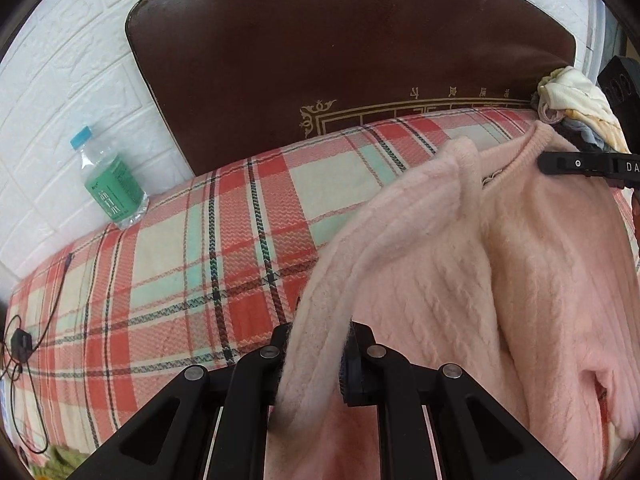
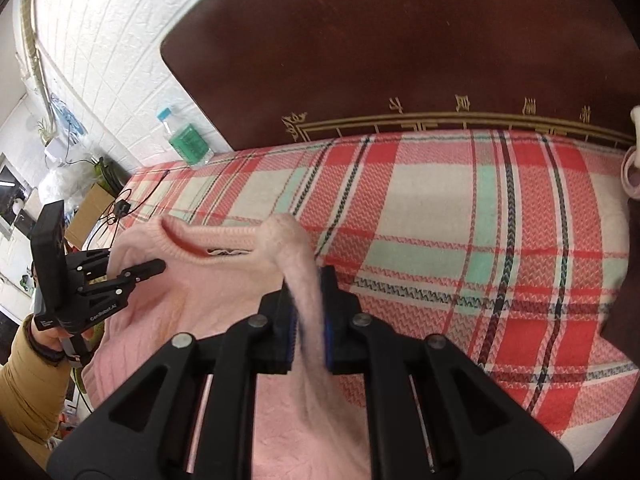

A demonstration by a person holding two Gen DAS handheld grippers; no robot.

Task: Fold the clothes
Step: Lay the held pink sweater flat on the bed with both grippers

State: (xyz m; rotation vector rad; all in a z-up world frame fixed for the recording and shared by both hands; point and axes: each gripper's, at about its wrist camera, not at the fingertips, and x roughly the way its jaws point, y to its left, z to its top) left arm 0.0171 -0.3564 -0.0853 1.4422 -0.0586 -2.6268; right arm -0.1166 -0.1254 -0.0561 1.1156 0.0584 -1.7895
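A fluffy pink cable-knit sweater (image 1: pixel 500 272) lies on a plaid bed cover (image 1: pixel 180 264). My left gripper (image 1: pixel 318 354) is shut on a fold of its left shoulder or sleeve. My right gripper (image 2: pixel 308 312) is shut on a fold at the right shoulder of the sweater (image 2: pixel 208 280), near the ribbed collar. The right gripper also shows in the left wrist view (image 1: pixel 560 163) at the collar. The left gripper shows in the right wrist view (image 2: pixel 156 267), held by a hand in a tan sleeve.
A dark wooden headboard (image 1: pixel 340 60) stands behind the bed. A water bottle with a green label (image 1: pixel 110 184) stands by the white wall. A heap of other clothes (image 1: pixel 576 104) lies at the far right. A black cable (image 1: pixel 24 352) lies at the left bed edge.
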